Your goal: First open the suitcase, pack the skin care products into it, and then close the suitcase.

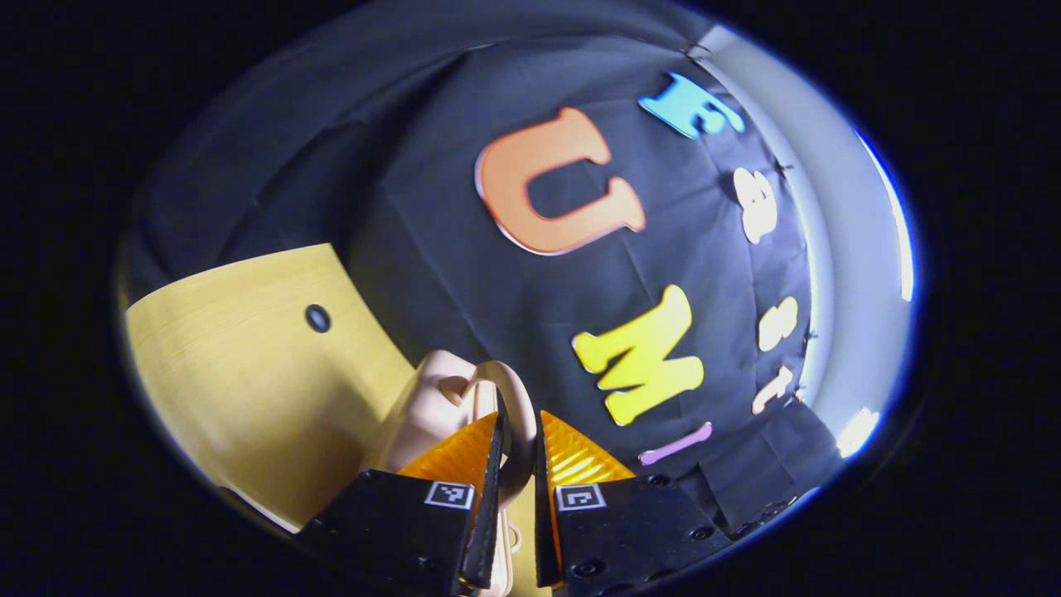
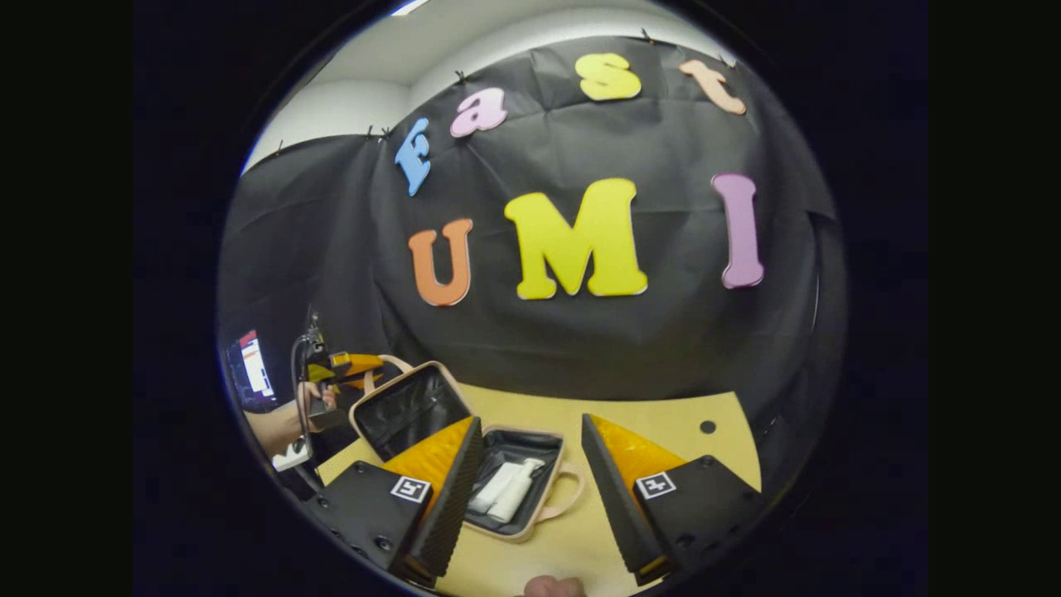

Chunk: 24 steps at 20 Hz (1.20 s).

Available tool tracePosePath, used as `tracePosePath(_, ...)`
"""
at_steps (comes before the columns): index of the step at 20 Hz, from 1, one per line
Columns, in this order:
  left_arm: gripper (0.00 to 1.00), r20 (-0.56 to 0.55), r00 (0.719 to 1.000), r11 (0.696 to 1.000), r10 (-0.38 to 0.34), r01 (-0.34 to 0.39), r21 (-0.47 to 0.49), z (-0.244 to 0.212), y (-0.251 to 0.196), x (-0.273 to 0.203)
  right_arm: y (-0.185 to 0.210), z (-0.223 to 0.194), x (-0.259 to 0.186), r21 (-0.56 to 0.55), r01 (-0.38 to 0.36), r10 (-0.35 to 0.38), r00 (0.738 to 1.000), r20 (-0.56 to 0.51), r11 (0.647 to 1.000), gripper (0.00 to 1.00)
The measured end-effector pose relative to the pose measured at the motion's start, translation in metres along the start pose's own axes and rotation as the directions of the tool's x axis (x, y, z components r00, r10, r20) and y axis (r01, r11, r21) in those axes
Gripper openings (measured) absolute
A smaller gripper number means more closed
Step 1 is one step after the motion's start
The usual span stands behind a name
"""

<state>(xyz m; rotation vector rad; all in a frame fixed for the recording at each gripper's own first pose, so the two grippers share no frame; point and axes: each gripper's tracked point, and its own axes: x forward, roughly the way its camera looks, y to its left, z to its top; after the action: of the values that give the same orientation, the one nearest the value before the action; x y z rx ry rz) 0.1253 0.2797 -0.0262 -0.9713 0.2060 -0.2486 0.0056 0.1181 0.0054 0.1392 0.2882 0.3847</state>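
Left gripper view: left tongs [image 1: 518, 431] at bottom centre, fingers close together with the pink handle [image 1: 514, 398] of the suitcase lid between them. Both fingers appear to press on the handle; tongs clenched on it. Part of the pink lid [image 1: 419, 414] shows just left of the tongs, edge-on. The yellow table [image 1: 240, 365] fills the left of the frame, with a dark hole [image 1: 317, 317] in it.

Right gripper view: right tongs [image 2: 530, 439] at the bottom, fingers spread wide, released, nothing between them but the scene beyond. The suitcase [image 2: 518, 481] lies open on the table [image 2: 663, 423], lower centre. Base tray has a dark lining and holds two white skin care bottles [image 2: 504, 489] lying side by side. The lid [image 2: 410, 406] stands tilted up at the left of the base, dark inside facing the camera. At the lid's upper left corner the left tongs [image 2: 356, 365] meet its handle, held by a hand [image 2: 311, 398] at the left edge. A lit screen [image 2: 253, 365] sits at far left. A fingertip [image 2: 551, 587] shows at the bottom edge.
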Motion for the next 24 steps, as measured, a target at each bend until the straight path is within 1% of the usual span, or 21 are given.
tracePosePath(1, 0.22, -0.008, 1.0, 0.999, -0.003, 0.004, 0.045, -0.013, -0.018, 0.006, -0.004, 0.002, -0.005, 0.016, 0.009, -0.01, 1.0, 0.014, 1.0, 0.71)
tracePosePath(3, 0.22, -0.035, 0.999, 0.992, -0.011, 0.016, 0.126, -0.047, -0.054, 0.022, -0.017, 0.006, -0.015, 0.047, 0.033, -0.034, 0.999, 0.031, 0.998, 0.72)
tracePosePath(6, 0.21, -0.123, 0.992, 0.967, -0.024, 0.055, 0.247, -0.113, -0.095, 0.044, -0.042, 0.007, -0.034, 0.059, 0.086, -0.088, 0.995, 0.045, 0.995, 0.72)
tracePosePath(8, 0.19, -0.189, 0.982, 0.946, -0.017, 0.077, 0.315, -0.16, -0.104, 0.067, -0.062, 0.012, -0.048, 0.074, 0.126, -0.13, 0.99, 0.052, 0.989, 0.72)
tracePosePath(10, 0.18, -0.225, 0.974, 0.915, 0.004, 0.087, 0.393, -0.202, -0.101, 0.085, -0.087, 0.016, -0.066, 0.084, 0.176, -0.181, 0.982, 0.055, 0.981, 0.72)
tracePosePath(12, 0.16, -0.262, 0.964, 0.89, 0.047, 0.079, 0.449, -0.224, -0.102, 0.093, -0.11, 0.015, -0.085, 0.091, 0.225, -0.23, 0.972, 0.053, 0.97, 0.72)
tracePosePath(13, 0.15, -0.275, 0.959, 0.867, 0.075, 0.073, 0.493, -0.232, -0.1, 0.093, -0.122, 0.014, -0.094, 0.088, 0.253, -0.258, 0.965, 0.051, 0.964, 0.72)
tracePosePath(14, 0.13, -0.285, 0.953, 0.837, 0.107, 0.069, 0.544, -0.244, -0.096, 0.094, -0.132, 0.014, -0.094, 0.084, 0.28, -0.284, 0.957, 0.05, 0.956, 0.72)
tracePosePath(16, 0.13, -0.309, 0.937, 0.779, 0.165, 0.068, 0.623, -0.268, -0.085, 0.093, -0.153, 0.012, -0.107, 0.084, 0.327, -0.332, 0.942, 0.044, 0.941, 0.72)
tracePosePath(17, 0.13, -0.319, 0.926, 0.759, 0.201, 0.059, 0.648, -0.276, -0.078, 0.09, -0.16, 0.011, -0.112, 0.088, 0.346, -0.351, 0.936, 0.039, 0.934, 0.72)
tracePosePath(18, 0.13, -0.327, 0.913, 0.741, 0.244, 0.042, 0.671, -0.284, -0.069, 0.093, -0.169, 0.01, -0.117, 0.093, 0.362, -0.366, 0.93, 0.035, 0.927, 0.7)
tracePosePath(19, 0.13, -0.335, 0.899, 0.726, 0.28, 0.031, 0.687, -0.291, -0.055, 0.091, -0.176, 0.009, -0.122, 0.1, 0.376, -0.381, 0.924, 0.035, 0.921, 0.72)
tracePosePath(20, 0.13, -0.342, 0.886, 0.707, 0.314, 0.022, 0.707, -0.301, -0.046, 0.093, -0.182, 0.009, -0.127, 0.106, 0.388, -0.394, 0.919, 0.037, 0.915, 0.72)
tracePosePath(22, 0.13, -0.354, 0.859, 0.673, 0.369, 0.016, 0.74, -0.312, -0.032, 0.091, -0.193, 0.004, -0.134, 0.117, 0.41, -0.416, 0.909, 0.03, 0.904, 0.71)
tracePosePath(24, 0.13, -0.352, 0.847, 0.644, 0.399, 0.014, 0.765, -0.323, -0.024, 0.09, -0.203, -0.001, -0.14, 0.13, 0.425, -0.432, 0.902, 0.024, 0.896, 0.71)
